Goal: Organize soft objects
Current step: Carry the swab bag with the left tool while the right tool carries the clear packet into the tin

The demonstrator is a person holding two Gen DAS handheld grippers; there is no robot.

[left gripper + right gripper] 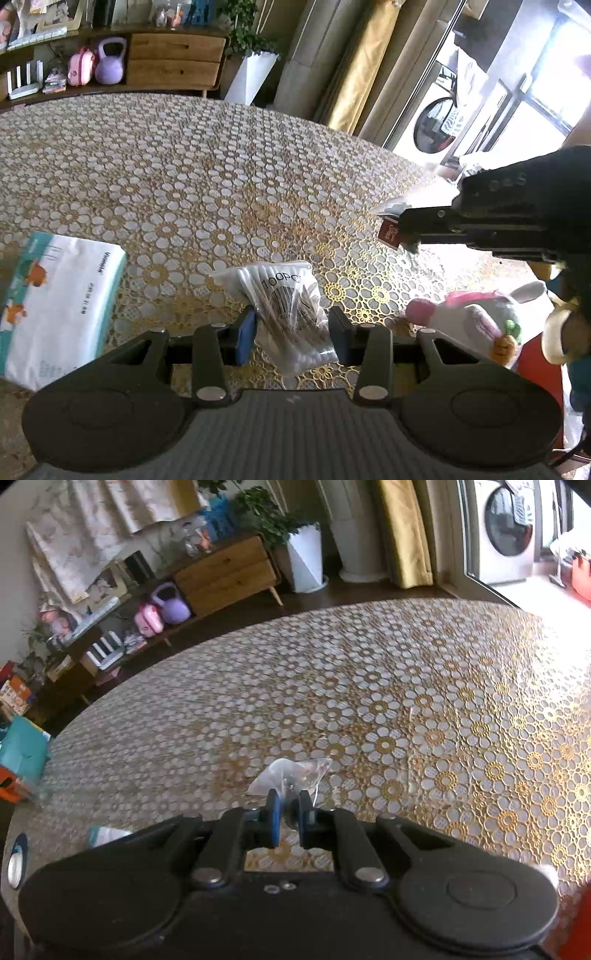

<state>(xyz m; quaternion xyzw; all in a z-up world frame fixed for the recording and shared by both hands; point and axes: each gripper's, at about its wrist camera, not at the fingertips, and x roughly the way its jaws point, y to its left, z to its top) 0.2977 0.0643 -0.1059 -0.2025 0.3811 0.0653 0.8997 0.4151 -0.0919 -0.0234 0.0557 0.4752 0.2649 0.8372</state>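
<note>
A clear bag of cotton swabs [284, 306] sits between the blue pads of my left gripper [293, 332], and both pads press its sides. To the left a white and teal tissue pack [55, 302] lies on the table. On the right lies a white and pink plush rabbit [476, 317]. My right gripper [400, 230] hangs over the table's right side, shut on a small clear plastic packet with a red label [389, 232]. In the right wrist view that gripper [289, 812] pinches the crumpled clear packet [291, 773] above the cloth.
A gold and white lace-pattern cloth [221, 177] covers the round table. Beyond it stand a wooden cabinet [177, 59], a purple kettlebell [109, 61], a white planter [251, 75] and a washing machine [506, 528]. A teal box [22, 753] sits off the table's left edge.
</note>
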